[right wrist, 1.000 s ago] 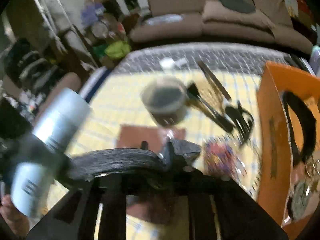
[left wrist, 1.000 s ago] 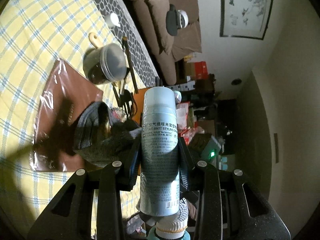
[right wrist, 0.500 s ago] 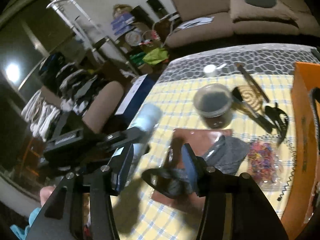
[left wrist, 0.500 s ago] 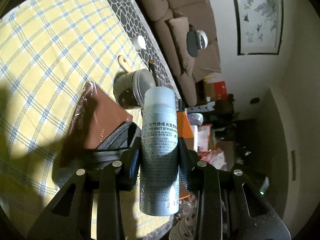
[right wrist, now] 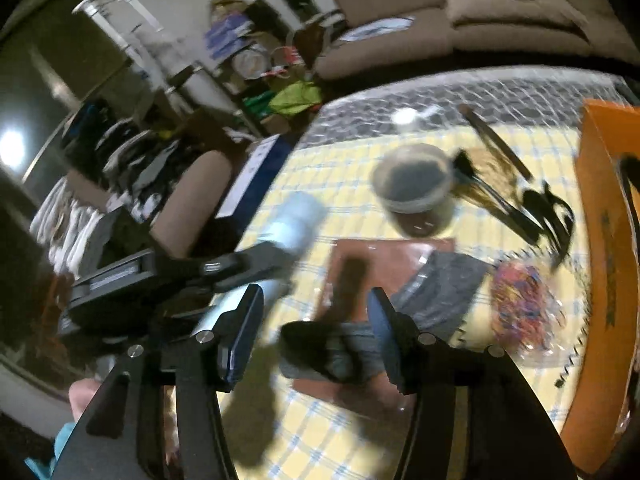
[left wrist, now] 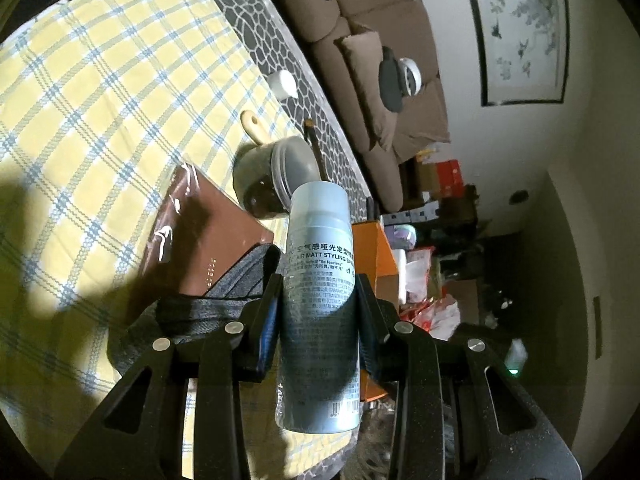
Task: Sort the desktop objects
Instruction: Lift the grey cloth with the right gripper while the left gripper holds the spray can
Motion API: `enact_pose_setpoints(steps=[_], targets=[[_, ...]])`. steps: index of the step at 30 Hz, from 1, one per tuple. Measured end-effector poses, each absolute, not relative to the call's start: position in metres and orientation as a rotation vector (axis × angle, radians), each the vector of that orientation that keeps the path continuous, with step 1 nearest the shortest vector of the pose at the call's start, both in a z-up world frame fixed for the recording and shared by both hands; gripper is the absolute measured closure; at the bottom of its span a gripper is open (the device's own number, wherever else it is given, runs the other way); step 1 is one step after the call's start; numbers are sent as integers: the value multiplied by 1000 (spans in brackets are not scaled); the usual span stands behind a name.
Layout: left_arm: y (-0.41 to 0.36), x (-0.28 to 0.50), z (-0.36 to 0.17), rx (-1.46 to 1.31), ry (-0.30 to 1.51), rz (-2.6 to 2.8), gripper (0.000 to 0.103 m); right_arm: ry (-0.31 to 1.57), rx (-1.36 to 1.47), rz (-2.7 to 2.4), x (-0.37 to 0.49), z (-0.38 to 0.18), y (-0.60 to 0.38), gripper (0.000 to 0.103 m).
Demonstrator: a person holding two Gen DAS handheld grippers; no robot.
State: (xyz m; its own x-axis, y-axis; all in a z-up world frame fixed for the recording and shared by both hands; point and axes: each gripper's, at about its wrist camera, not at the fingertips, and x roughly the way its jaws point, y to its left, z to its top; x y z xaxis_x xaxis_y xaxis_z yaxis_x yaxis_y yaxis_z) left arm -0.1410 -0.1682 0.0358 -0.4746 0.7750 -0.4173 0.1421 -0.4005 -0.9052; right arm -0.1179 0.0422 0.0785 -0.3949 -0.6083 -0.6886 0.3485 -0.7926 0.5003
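Note:
My left gripper (left wrist: 316,300) is shut on a silver styling spray can (left wrist: 318,280) and holds it above the yellow checked table. The can also shows at the left of the right wrist view (right wrist: 292,220). My right gripper (right wrist: 316,328) is open and empty, above a grey cloth pouch (right wrist: 436,292) that lies on a brown wrapped book (right wrist: 384,256). The pouch (left wrist: 236,280) and book (left wrist: 200,232) also show in the left wrist view, below the can. An orange box (right wrist: 604,240) stands at the right.
A lidded jar (right wrist: 416,188) stands behind the book. Black brushes and a clip (right wrist: 532,208) lie to its right. A bag of coloured bands (right wrist: 524,300) lies near the orange box. A small white cap (left wrist: 282,84) sits near the far table edge. A sofa (left wrist: 360,60) is beyond.
My right gripper opened, let go of the grey pouch and pulled back. The pouch now lies on the book. My left gripper lifted the can higher and tilted.

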Motion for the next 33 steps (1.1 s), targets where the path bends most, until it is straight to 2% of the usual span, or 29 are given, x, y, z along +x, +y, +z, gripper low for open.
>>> enact_pose_setpoints(steps=[4, 8, 15, 17, 19, 30, 32, 33], targets=[[-184, -141, 38, -1234, -1426, 1933, 71, -88, 1308, -2254, -116, 61, 22, 47], [-199, -140, 44, -1195, -1453, 1953, 71, 103, 1272, -2180, -101, 46, -19, 47], [-213, -141, 40, -1198, -1477, 1964, 71, 195, 1279, -2092, -86, 24, -52, 47], [-216, -141, 39, -1199, -1475, 1965, 71, 202, 1287, -2077, -84, 21, -55, 51], [-217, -142, 39, -1201, -1467, 1970, 71, 202, 1306, -2055, -84, 17, -58, 64], [-221, -140, 35, -1215, -1468, 1971, 71, 266, 1314, -2025, -76, 8, -79, 68], [-221, -140, 35, -1215, -1467, 1972, 71, 290, 1311, -2018, -75, 6, -82, 78], [-221, -140, 35, -1216, -1467, 1971, 71, 299, 1310, -2014, -75, 5, -84, 87]])
